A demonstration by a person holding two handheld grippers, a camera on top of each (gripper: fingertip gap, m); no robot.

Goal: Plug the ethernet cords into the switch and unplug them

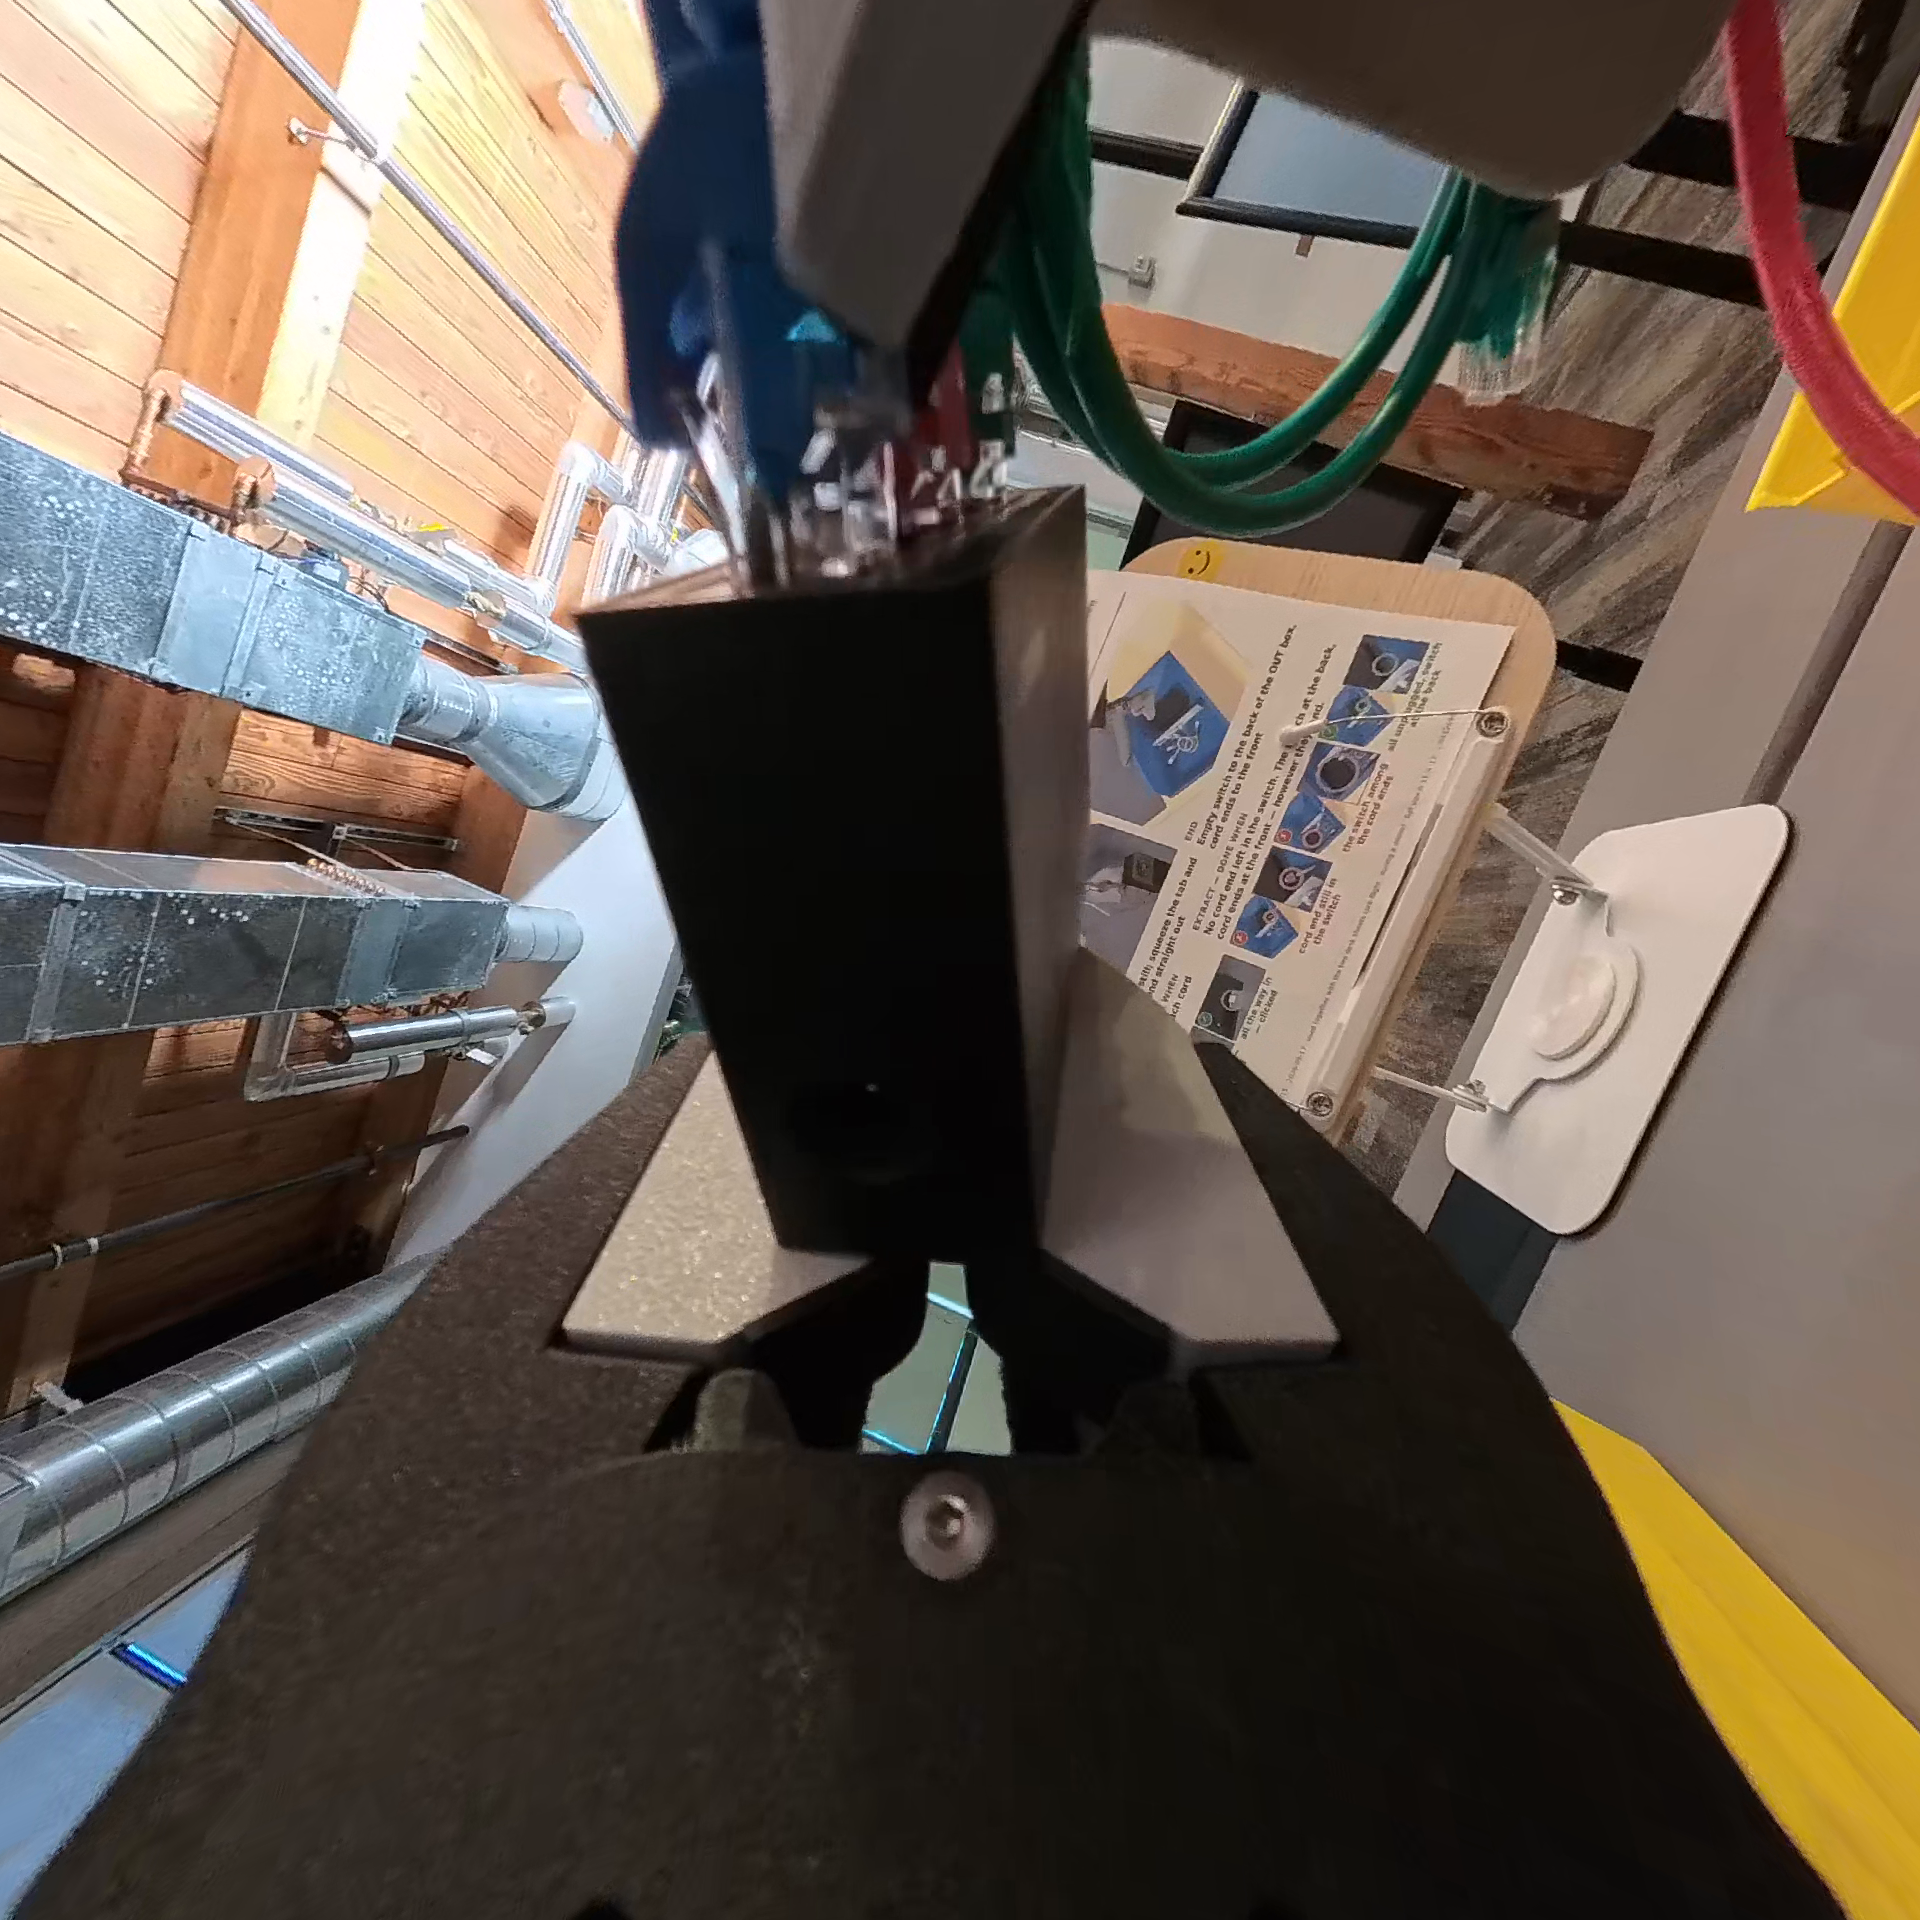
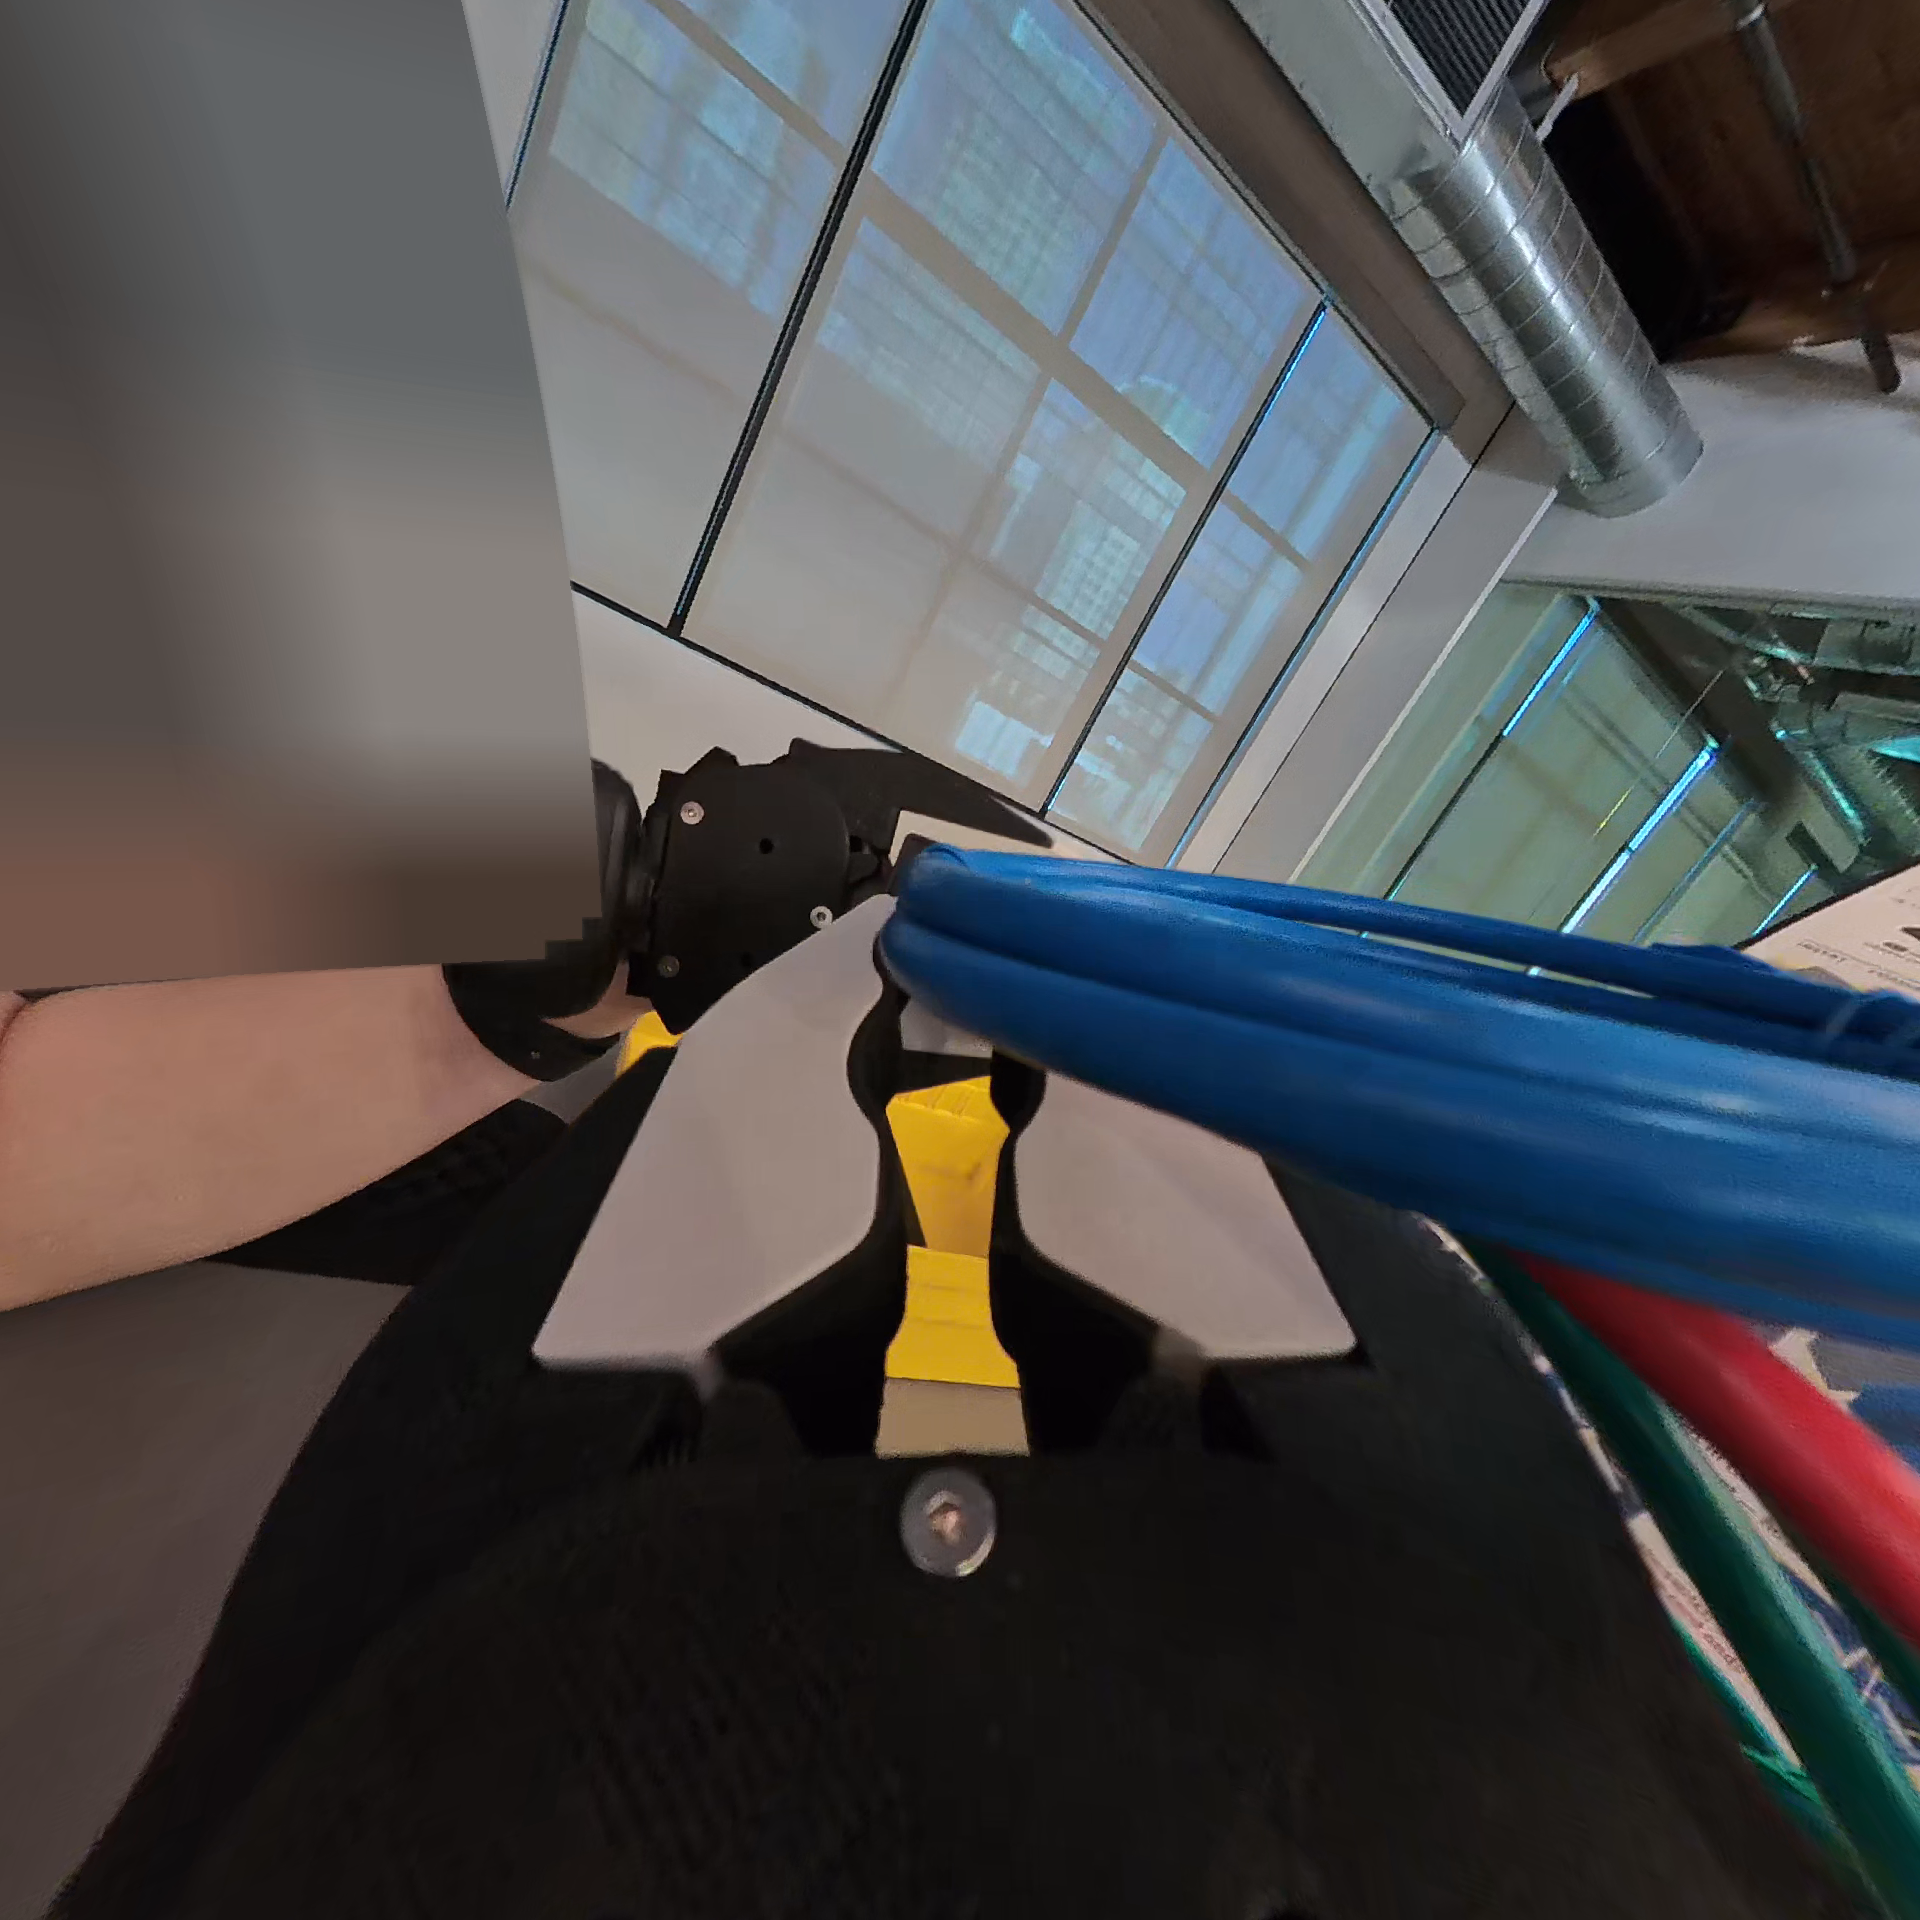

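Observation:
In the left wrist view my left gripper [image 1: 904, 1023] is shut on the black switch [image 1: 862, 852] and holds it up in the air, with a grey finger [image 1: 665, 1195] against each side. Blue [image 1: 675, 239], red and green plugs sit in the ports at the switch's far end. My right gripper [image 1: 883, 187] reaches in there from above, at a blue plug [image 1: 805, 338]. In the right wrist view my right gripper [image 2: 935, 997] is shut on the blue cord's plug [image 2: 935, 1029]. The looped blue cord [image 2: 1351, 1039] covers its right fingertip. My left gripper's black body [image 2: 748, 862] shows just beyond.
Green cords [image 1: 1195, 447] loop from the switch, and a red cord [image 1: 1787, 260] hangs at the right. A yellow bin [image 1: 1849, 312] and an instruction sheet on a wooden board [image 1: 1299, 810] are on the right. A person's forearm [image 2: 208, 1122] is on the left. My hands' fingertips stand some 10 centimeters from each other.

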